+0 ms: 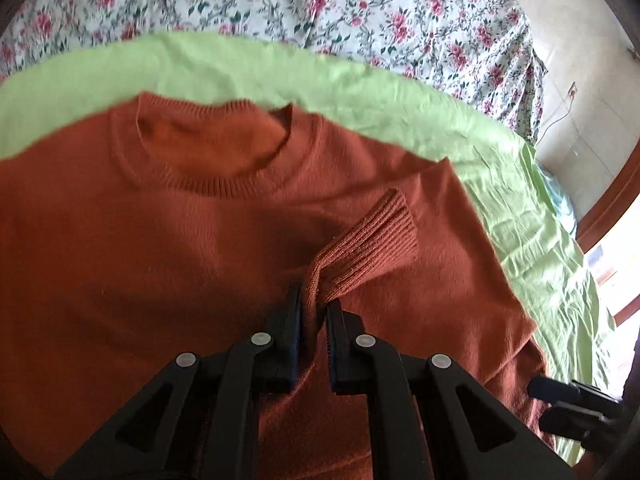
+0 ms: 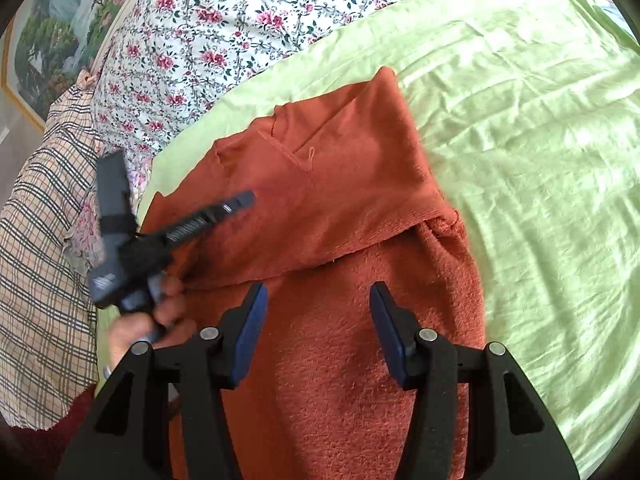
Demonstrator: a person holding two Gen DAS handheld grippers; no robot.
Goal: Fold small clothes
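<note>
My left tongs [image 1: 316, 304] are clamped on the ribbed cuff [image 1: 372, 240] at center frame, over the rust sweater [image 1: 140, 248] lying on the green sheet [image 1: 360, 80]. My right tongs [image 2: 318, 300] gape wide, empty, above the sweater. Floral bedding [image 2: 224, 12] fills the upper left.

A rust-orange knit sweater [image 1: 160, 240] lies flat on the green sheet [image 1: 360, 92], its ribbed round collar at the far end. One sleeve is folded across the body, and its ribbed cuff [image 1: 372, 248] is lifted off the chest, pinched between the left gripper [image 1: 314, 312] fingers.
</note>
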